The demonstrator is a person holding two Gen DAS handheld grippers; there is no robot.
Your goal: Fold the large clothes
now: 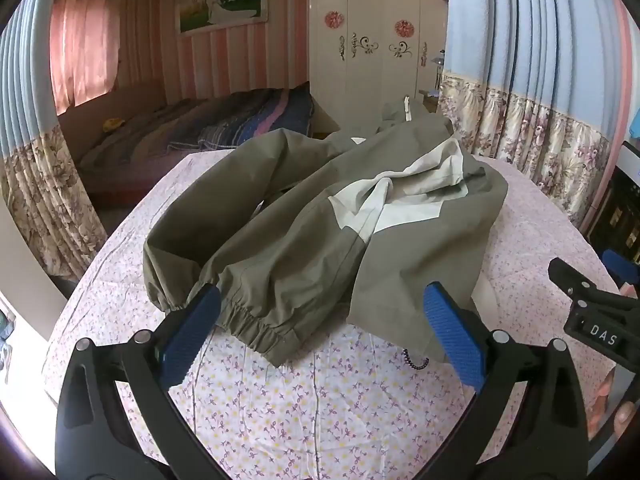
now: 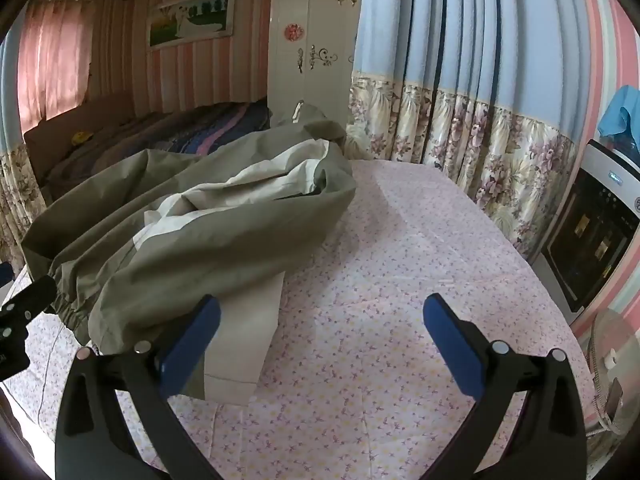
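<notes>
An olive-green jacket with cream panels [image 1: 320,216] lies rumpled on the table under a pink floral cloth [image 1: 312,408]. Its elastic cuff [image 1: 256,326] points toward me. My left gripper [image 1: 320,332] is open and empty, its blue pads either side of the near hem, just short of it. In the right wrist view the jacket [image 2: 192,232] lies left of centre with a cream flap [image 2: 244,340] at its near edge. My right gripper [image 2: 320,336] is open and empty over bare cloth, its left pad by the flap. The right gripper also shows at the right edge of the left wrist view [image 1: 592,312].
A bed with a striped blanket [image 1: 224,124] stands behind the table, a white wardrobe [image 1: 372,40] beyond it. Blue and floral curtains [image 2: 460,100] hang close on the right. A dark appliance [image 2: 592,232] and a fan [image 2: 612,364] stand by the table's right edge.
</notes>
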